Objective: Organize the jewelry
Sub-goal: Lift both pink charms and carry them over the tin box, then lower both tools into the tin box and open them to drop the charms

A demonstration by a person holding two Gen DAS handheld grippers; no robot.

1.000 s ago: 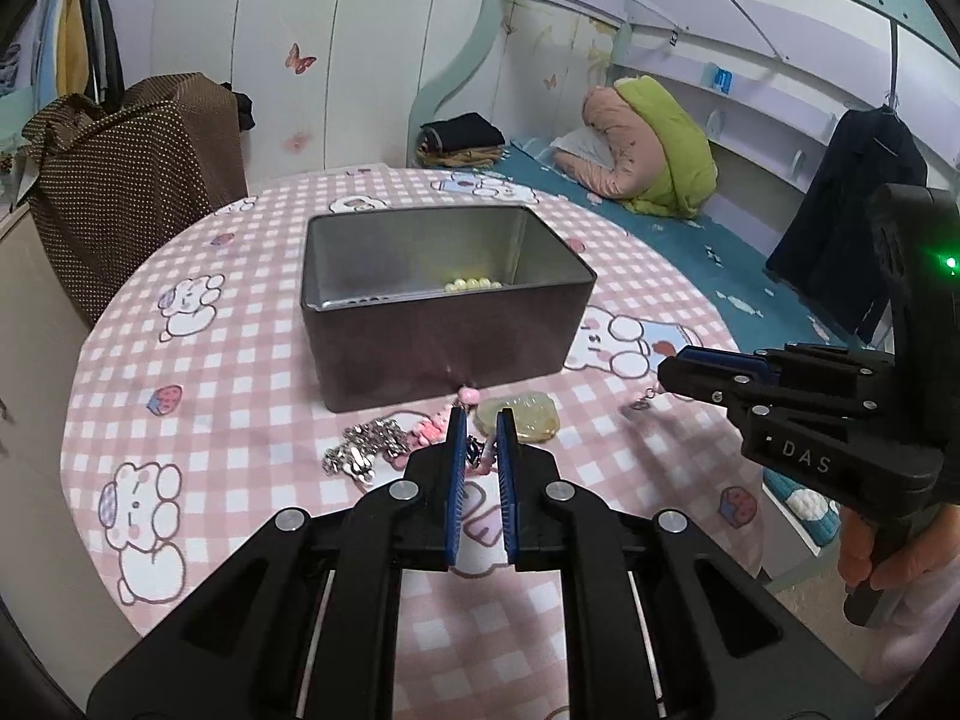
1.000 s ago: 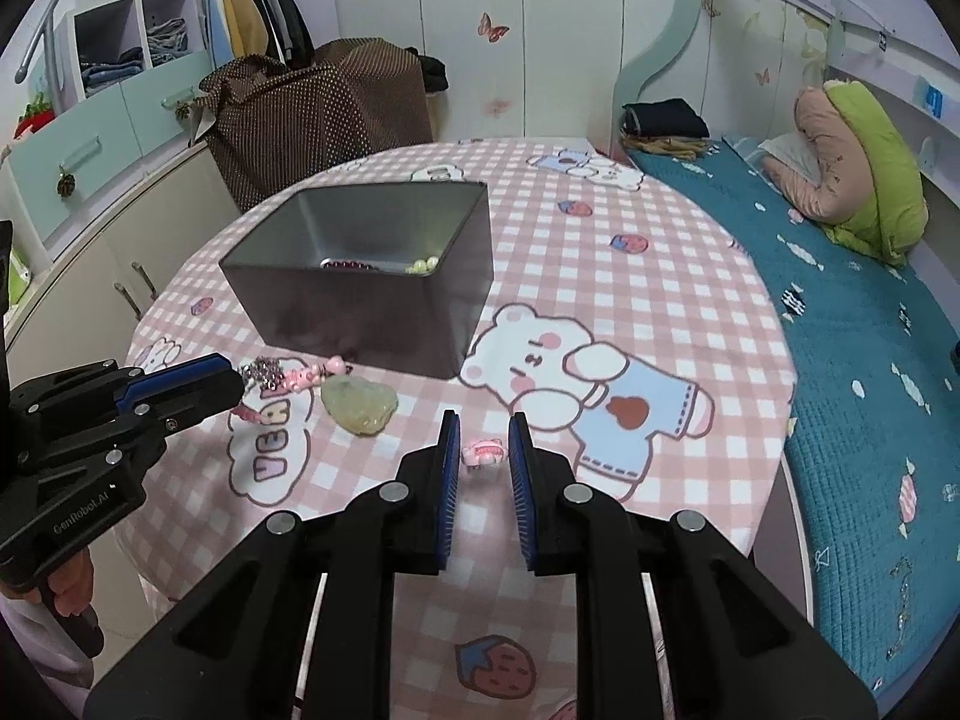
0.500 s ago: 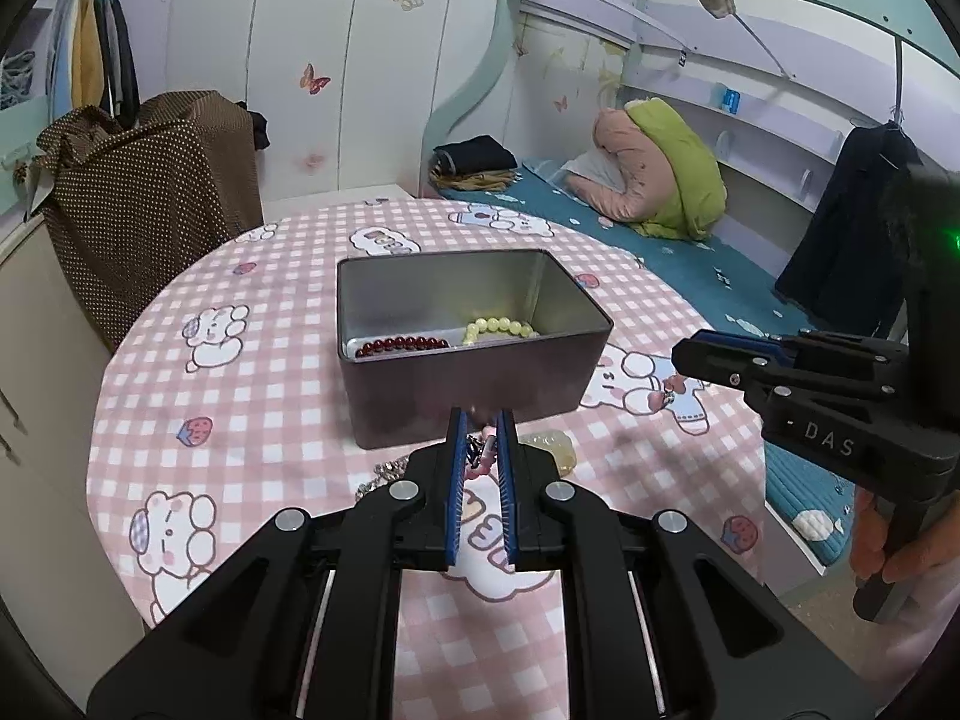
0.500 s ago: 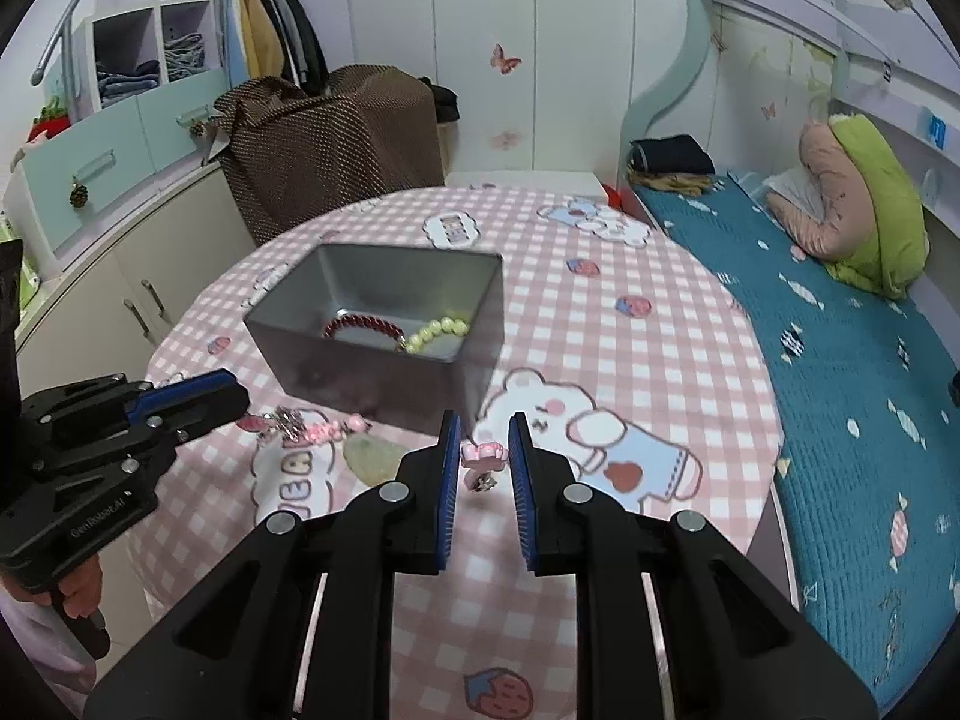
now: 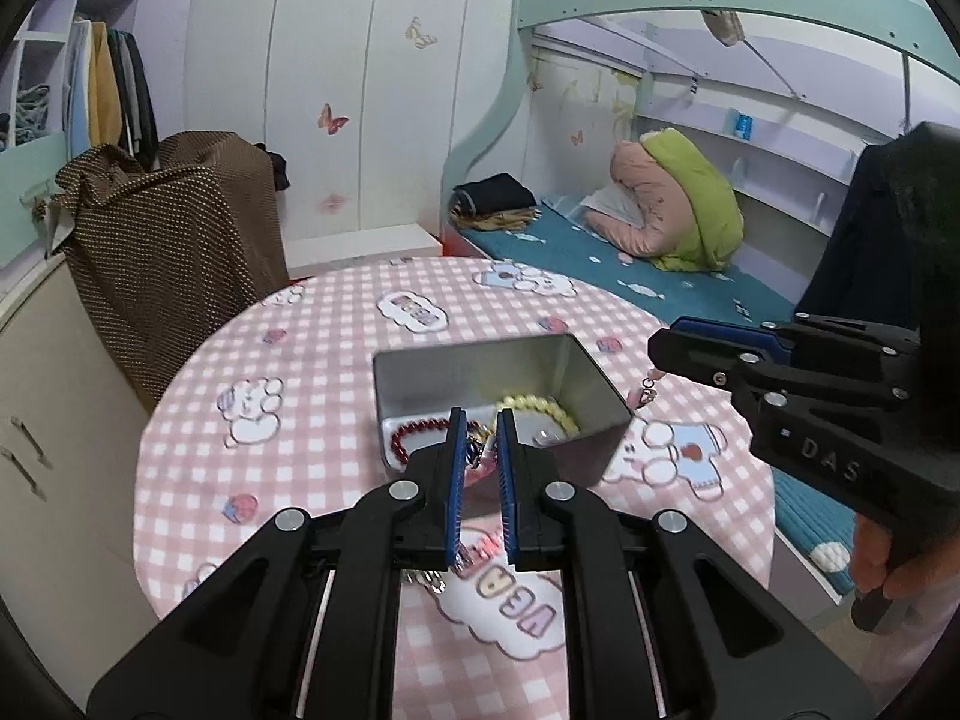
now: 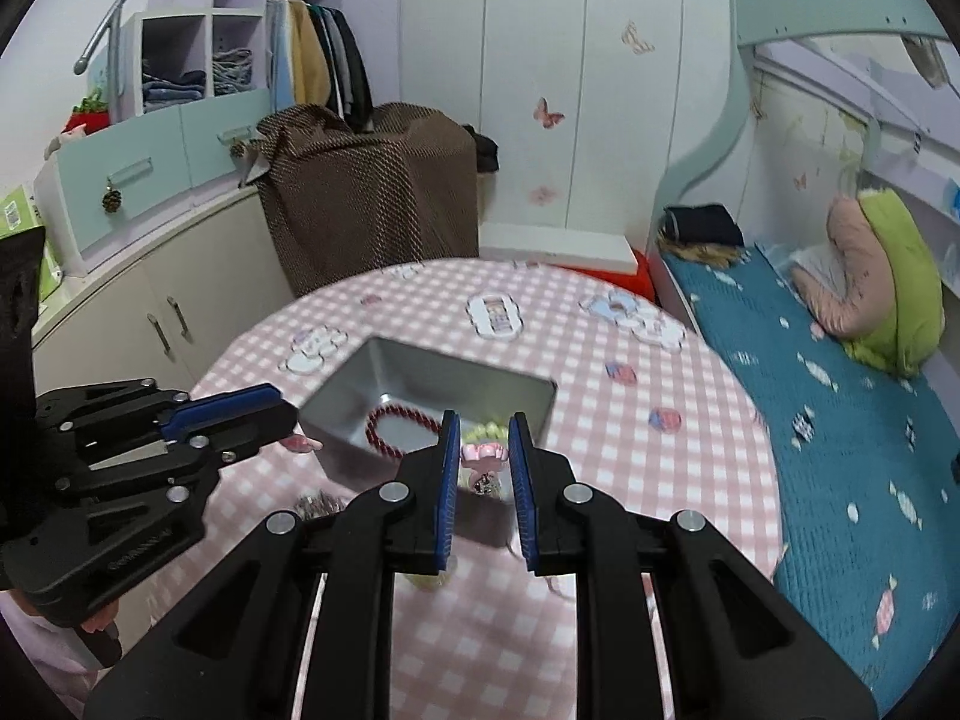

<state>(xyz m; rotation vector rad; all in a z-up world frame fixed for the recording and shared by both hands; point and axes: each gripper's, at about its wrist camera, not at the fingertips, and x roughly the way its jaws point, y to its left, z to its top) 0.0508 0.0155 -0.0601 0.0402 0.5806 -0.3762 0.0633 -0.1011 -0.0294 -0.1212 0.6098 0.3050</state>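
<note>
A grey metal tin (image 5: 576, 372) (image 6: 360, 396) stands on the round pink checked table and holds a red bead bracelet (image 5: 408, 435) (image 6: 399, 429) and a pale yellow bead bracelet (image 5: 540, 408). My left gripper (image 5: 478, 432) is shut on a pink and silver charm chain (image 5: 477, 450), held above the tin's near wall; the chain hangs down below the fingers. My right gripper (image 6: 485, 450) is shut on a small pink charm earring (image 6: 483, 456), held above the tin's near right corner.
A pale green stone pendant (image 6: 429, 579) and a silver trinket cluster (image 6: 318, 504) lie on the table (image 5: 300, 468) in front of the tin. A brown dotted cloth bundle (image 6: 372, 192) stands behind the table, cabinets to the left, a bed (image 6: 840, 396) to the right.
Both grippers have lifted off the table with their jewelry and risen toward the tin, so I now look down into it.
</note>
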